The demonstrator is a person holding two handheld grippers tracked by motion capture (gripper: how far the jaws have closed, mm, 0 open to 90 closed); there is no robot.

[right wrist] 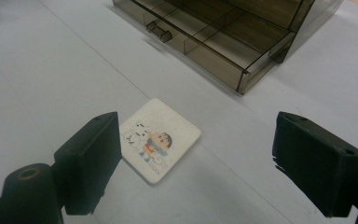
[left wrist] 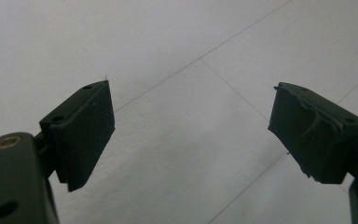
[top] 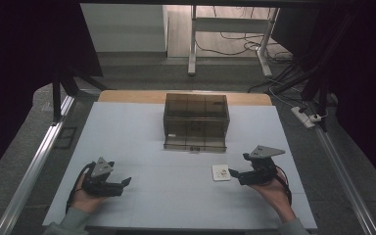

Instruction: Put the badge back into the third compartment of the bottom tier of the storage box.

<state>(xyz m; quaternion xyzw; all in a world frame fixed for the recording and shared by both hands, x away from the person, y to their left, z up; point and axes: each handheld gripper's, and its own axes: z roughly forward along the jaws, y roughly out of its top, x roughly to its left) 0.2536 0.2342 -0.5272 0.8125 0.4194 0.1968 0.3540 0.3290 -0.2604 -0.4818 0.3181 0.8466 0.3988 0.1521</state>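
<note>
A small white square tile [top: 221,172] with a cartoon picture lies flat on the white table [top: 176,196]; in the right gripper view the tile [right wrist: 161,138] sits just beyond the left jaw. My right gripper [top: 233,173] is open, its tips right beside the tile's right edge, nothing between them [right wrist: 196,158]. My left gripper [top: 126,182] rests at the front left, open and empty over bare table [left wrist: 191,135]. A smoky translucent drawer box [top: 196,121] stands at the middle back, its bottom drawer [right wrist: 205,42] pulled out.
The table's wooden far edge [top: 127,95] lies behind the box. Metal rails [top: 34,166] run along both sides. Cables and a power strip [top: 303,116] lie on the floor at the right.
</note>
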